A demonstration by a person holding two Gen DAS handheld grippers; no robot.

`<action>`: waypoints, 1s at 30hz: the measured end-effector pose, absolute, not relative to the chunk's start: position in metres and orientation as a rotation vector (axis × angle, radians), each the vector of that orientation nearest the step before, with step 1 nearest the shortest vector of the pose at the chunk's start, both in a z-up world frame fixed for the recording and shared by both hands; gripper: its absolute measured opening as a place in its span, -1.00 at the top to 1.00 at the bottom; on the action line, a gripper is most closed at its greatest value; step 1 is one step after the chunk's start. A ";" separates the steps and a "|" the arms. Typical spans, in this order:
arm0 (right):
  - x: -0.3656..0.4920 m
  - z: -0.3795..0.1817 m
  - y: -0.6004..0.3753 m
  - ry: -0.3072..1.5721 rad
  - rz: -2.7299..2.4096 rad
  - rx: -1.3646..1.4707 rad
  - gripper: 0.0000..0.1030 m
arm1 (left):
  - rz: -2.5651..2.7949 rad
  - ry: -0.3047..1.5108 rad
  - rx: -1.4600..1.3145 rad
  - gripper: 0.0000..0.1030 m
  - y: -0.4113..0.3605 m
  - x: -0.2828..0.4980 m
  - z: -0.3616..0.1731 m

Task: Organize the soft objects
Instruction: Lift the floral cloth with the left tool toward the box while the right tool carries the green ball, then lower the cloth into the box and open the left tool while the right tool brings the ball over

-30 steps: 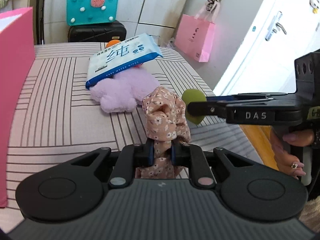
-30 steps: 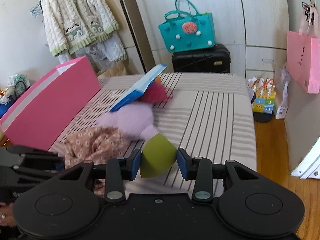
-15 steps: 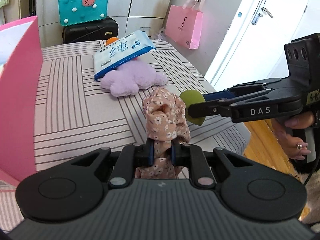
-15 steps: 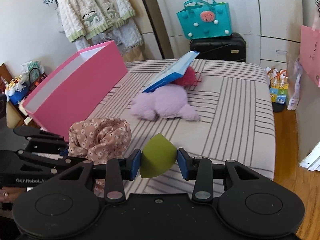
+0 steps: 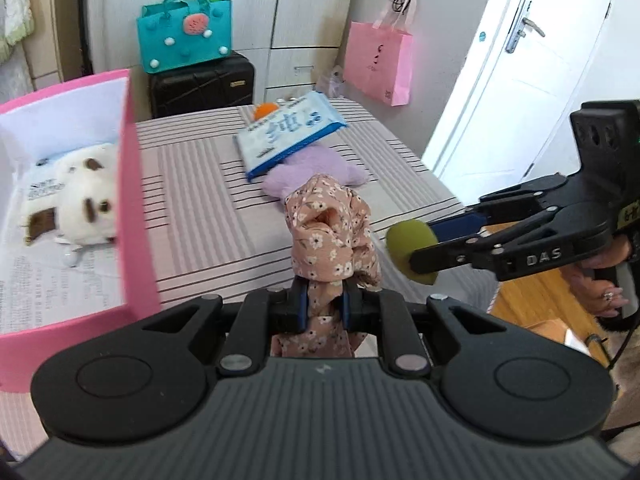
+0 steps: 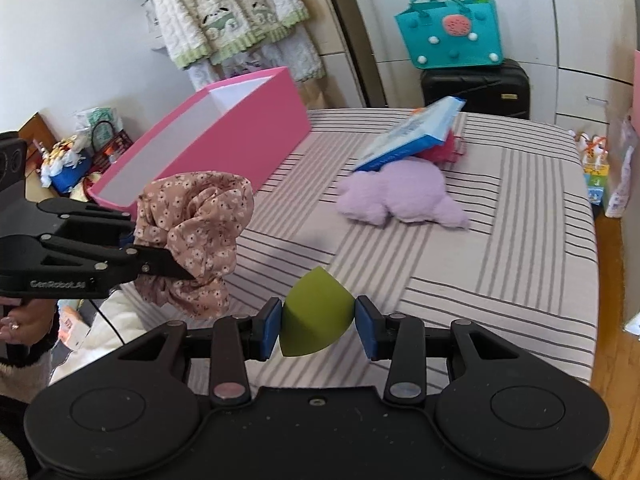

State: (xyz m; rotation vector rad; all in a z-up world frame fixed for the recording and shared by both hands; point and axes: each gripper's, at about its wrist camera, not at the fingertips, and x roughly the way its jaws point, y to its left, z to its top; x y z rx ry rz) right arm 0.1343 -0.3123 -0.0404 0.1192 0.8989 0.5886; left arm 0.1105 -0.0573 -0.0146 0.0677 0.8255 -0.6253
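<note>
My left gripper [image 5: 323, 307] is shut on a pink floral cloth [image 5: 330, 236], held up over the near edge of the striped bed [image 5: 200, 208]; the cloth also shows in the right wrist view [image 6: 196, 232]. My right gripper [image 6: 316, 328] is shut on a green sponge [image 6: 316, 320], seen from the side in the left wrist view [image 5: 412, 250]. A pink box [image 5: 134, 216] stands on the bed's left and holds a white plush [image 5: 76, 196]. A purple plush [image 6: 400, 196] lies under a blue wipes pack [image 6: 408, 136].
A teal bag [image 6: 452, 36] sits on a black suitcase [image 6: 476, 88] behind the bed. A pink paper bag [image 5: 378, 64] hangs by the white door [image 5: 520, 80]. Knitwear [image 6: 224, 12] hangs on the left wall. Wooden floor lies to the right of the bed.
Both grippers have lifted and drawn back toward the bed's near edge with their loads. The left view has swung left, so the pink box's inside and the white plush now show.
</note>
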 end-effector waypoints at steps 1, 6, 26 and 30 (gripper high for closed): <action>0.133 -0.039 -0.309 0.900 0.600 0.121 0.11 | -0.627 0.828 0.067 0.72 -0.054 0.110 -0.014; 0.127 -0.027 -0.295 0.905 0.649 0.122 0.11 | -0.675 0.884 0.033 0.72 -0.035 0.102 -0.007; 0.125 0.029 -0.216 0.758 0.824 -0.041 0.10 | -0.527 0.758 0.065 0.72 0.053 0.082 0.043; 0.141 0.038 -0.198 0.756 0.845 -0.093 0.10 | -0.433 0.797 0.128 0.72 0.063 0.106 0.042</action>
